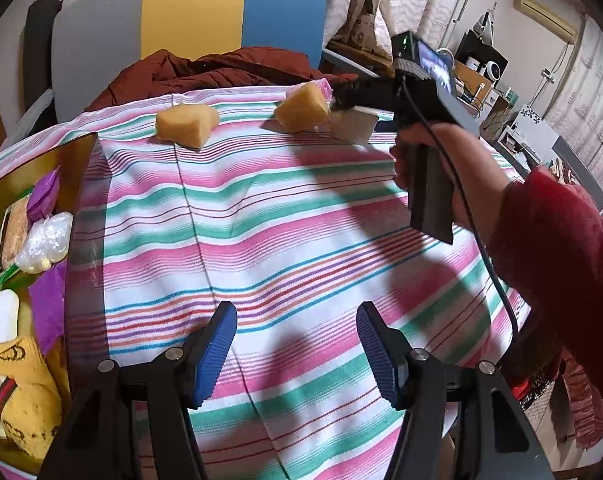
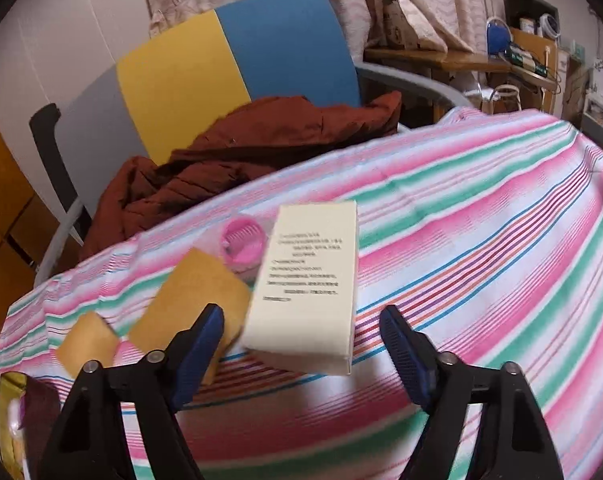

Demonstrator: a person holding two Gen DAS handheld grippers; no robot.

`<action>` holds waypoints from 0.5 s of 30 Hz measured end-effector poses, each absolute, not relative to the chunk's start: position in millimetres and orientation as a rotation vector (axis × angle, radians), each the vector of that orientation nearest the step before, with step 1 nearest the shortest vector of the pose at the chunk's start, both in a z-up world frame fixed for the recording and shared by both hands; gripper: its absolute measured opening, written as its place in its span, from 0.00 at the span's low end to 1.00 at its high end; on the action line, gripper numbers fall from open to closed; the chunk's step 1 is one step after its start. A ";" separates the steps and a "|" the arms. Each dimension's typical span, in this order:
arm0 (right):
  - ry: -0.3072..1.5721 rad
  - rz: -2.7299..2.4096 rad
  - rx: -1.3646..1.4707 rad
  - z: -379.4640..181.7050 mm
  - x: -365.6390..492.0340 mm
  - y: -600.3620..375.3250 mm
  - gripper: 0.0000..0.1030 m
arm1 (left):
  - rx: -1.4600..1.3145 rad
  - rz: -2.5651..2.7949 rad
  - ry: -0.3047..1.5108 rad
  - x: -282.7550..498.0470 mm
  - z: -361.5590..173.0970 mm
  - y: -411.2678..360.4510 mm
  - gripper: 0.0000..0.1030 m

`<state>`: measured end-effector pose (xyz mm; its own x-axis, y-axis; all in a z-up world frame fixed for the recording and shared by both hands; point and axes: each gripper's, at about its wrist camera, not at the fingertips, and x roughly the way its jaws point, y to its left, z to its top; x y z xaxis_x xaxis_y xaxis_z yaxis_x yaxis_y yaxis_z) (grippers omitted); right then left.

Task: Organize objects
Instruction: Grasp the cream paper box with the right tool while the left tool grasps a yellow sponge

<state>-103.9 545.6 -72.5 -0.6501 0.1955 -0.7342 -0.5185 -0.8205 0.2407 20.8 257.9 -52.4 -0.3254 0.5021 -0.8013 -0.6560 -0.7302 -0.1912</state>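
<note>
Up at the far edge: that's where our loose stuff sits on the striped worktop [image 1: 285,216].
Box: the cream box [image 2: 307,284] is straight ahead of our right tongs [image 2: 301,356], near end pretty much level with the blue pads but not between them yet, as far as we can tell.
Long axis: runs away from us, roughly in line with the way the right tongs point, so we'd be squeezing across its short side.
Neighbours: a sponge [image 2: 193,300] is just left of the box, maybe touching it, and a pink roller [image 2: 243,246] peeks out behind.
Right tongs: apart, nothing clamped.
Left tongs [image 1: 297,356]: apart too, empty, hanging over bare cloth well back from everything.
Nearer hand: the right one, easily.
Other sponge [image 1: 186,125]: sits alone further left.
Tray [image 1: 81,216]: at our left, already holding bits, so we reckon the box goes there.
</note>
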 end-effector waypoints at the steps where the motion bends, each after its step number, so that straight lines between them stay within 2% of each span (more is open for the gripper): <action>1: 0.623 2.456 -1.039 -77.8 -104.5 547.7 0.56 | -1.178 2.085 0.217 19.0 -51.7 260.3 0.61; 9: 0.473 2.467 -0.955 -78.1 -65.6 557.6 0.50 | -1.139 2.092 0.210 -15.8 -45.0 299.7 0.63; 15: 0.542 2.429 -0.876 -82.8 -33.7 575.3 0.50 | -1.152 2.123 0.169 -71.1 -48.2 351.2 0.68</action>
<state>-33.7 575.3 -82.8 -0.6696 0.3158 -0.6722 -0.5717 -0.7970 0.1950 -71.1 351.2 -48.2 -0.3552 0.5202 -0.7767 -0.6365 -0.7431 -0.2066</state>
